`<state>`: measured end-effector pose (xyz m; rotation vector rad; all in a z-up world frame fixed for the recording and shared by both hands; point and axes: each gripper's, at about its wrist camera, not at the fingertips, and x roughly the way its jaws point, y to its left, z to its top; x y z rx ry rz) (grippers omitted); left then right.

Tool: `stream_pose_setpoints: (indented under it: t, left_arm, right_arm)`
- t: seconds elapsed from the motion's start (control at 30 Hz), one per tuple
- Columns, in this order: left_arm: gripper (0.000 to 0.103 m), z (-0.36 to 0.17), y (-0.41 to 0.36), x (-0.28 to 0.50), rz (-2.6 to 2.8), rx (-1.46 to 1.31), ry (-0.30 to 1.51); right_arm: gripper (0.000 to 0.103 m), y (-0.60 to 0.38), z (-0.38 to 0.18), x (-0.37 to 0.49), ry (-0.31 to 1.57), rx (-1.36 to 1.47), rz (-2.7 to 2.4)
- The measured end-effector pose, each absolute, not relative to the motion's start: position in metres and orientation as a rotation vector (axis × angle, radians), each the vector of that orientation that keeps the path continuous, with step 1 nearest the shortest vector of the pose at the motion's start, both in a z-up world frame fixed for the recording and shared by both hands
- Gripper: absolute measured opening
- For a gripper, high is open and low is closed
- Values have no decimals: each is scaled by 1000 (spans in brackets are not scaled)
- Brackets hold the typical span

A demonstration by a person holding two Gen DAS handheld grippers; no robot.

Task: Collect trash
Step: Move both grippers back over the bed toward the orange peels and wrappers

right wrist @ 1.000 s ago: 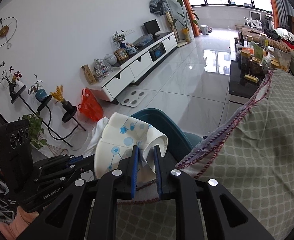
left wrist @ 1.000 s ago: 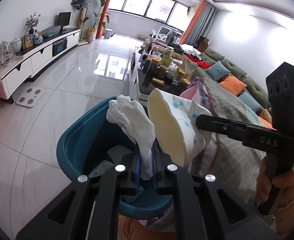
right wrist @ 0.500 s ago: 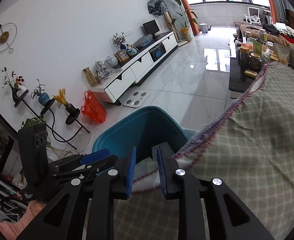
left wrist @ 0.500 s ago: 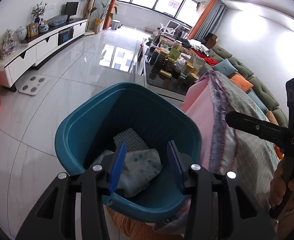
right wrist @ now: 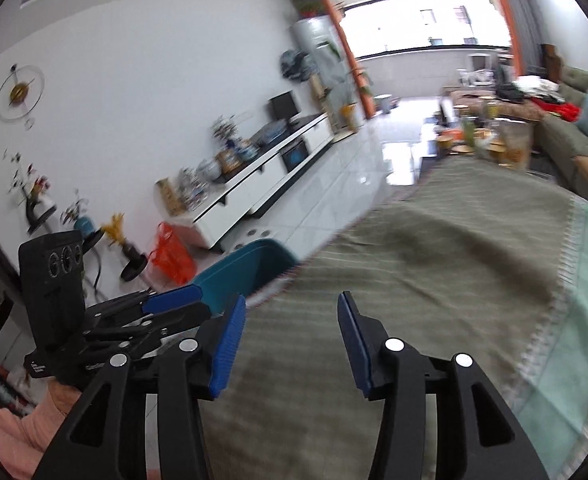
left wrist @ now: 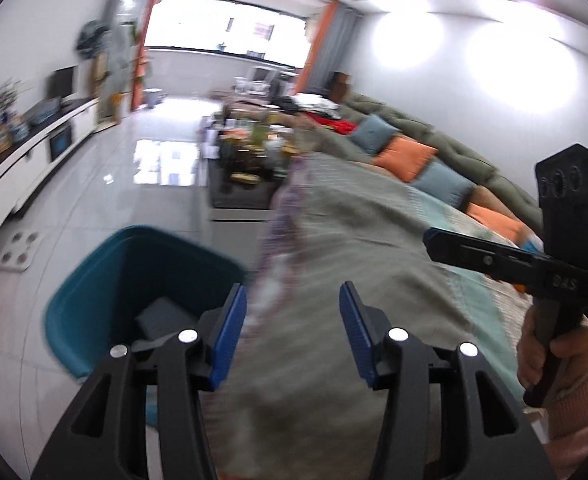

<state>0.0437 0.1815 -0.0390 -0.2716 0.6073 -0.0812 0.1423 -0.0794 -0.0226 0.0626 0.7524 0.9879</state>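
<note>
A teal trash bin (left wrist: 94, 280) stands on the floor beside the cloth-covered table (left wrist: 353, 240). A grey piece of trash (left wrist: 162, 316) lies inside it. My left gripper (left wrist: 294, 328) is open and empty over the table's near edge, right of the bin. My right gripper (right wrist: 292, 336) is open and empty above the grey-green cloth (right wrist: 433, 248). The bin's rim (right wrist: 246, 264) shows at the table's left edge in the right wrist view. The right gripper also shows in the left wrist view (left wrist: 429, 236), and the left gripper in the right wrist view (right wrist: 174, 300). Both views are blurred.
A white TV cabinet (right wrist: 262, 184) runs along the left wall. An orange bag (right wrist: 172, 252) and a white scale (left wrist: 16, 246) are on the floor. A dark coffee table with jars (left wrist: 246, 160) stands beyond. A sofa with cushions (left wrist: 413, 152) lines the right.
Both grippers opened and let the white tissue and paper cup go into the bin. Both then swung right, away from the bin and over the table cloth.
</note>
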Motion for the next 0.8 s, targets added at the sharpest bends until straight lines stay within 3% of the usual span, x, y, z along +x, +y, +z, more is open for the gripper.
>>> stream_pose_setpoints:
  t: [0.8]
  left_arm:
    - [50,-42,-56,171,-554,-54,732]
  right_arm:
    - [50,-359,-46,171,710,214,337]
